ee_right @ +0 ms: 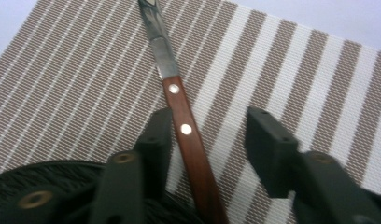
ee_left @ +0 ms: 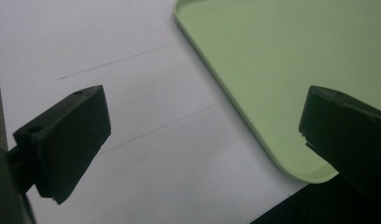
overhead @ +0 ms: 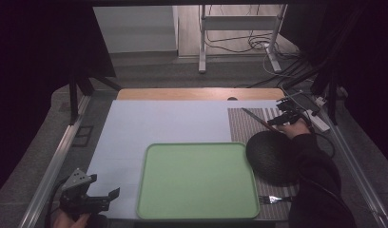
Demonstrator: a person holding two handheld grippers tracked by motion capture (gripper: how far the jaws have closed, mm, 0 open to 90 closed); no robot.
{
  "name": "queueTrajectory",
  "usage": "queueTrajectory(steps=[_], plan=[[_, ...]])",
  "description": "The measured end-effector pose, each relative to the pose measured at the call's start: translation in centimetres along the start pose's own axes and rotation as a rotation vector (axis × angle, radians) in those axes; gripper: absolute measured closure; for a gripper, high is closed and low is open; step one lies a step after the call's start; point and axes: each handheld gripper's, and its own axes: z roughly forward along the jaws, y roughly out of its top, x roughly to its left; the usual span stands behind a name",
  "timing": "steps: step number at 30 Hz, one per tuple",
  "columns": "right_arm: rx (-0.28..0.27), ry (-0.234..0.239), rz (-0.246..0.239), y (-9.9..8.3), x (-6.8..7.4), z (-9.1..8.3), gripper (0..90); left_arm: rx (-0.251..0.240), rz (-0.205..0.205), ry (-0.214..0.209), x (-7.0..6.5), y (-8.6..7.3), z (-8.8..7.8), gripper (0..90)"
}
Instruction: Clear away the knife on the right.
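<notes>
Nothing yet on green tray at lower centre. Right tongs open around knife, not gripped. Left tongs open, empty.

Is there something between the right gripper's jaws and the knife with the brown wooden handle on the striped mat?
Nothing visible does. The right gripper has its jaws open around the knife's brown wooden handle, on the striped mat. The handle lies against one jaw, with a gap to the other. The black round woven mat sits nearer the person.
</notes>
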Motion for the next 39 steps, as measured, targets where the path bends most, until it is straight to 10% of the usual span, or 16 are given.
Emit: queueTrajectory(steps=[13,39], plan=[[0.007,0.014,0.006,1.5,1.8,1.0,0.0,0.002,0.01,0.001,-0.1,0.0,0.0,2.2],[0.083,-0.017,-0.072,1.2,1.2,4.6,0.8,0.005,0.017,0.004,-0.1,0.0,0.0,2.3]])
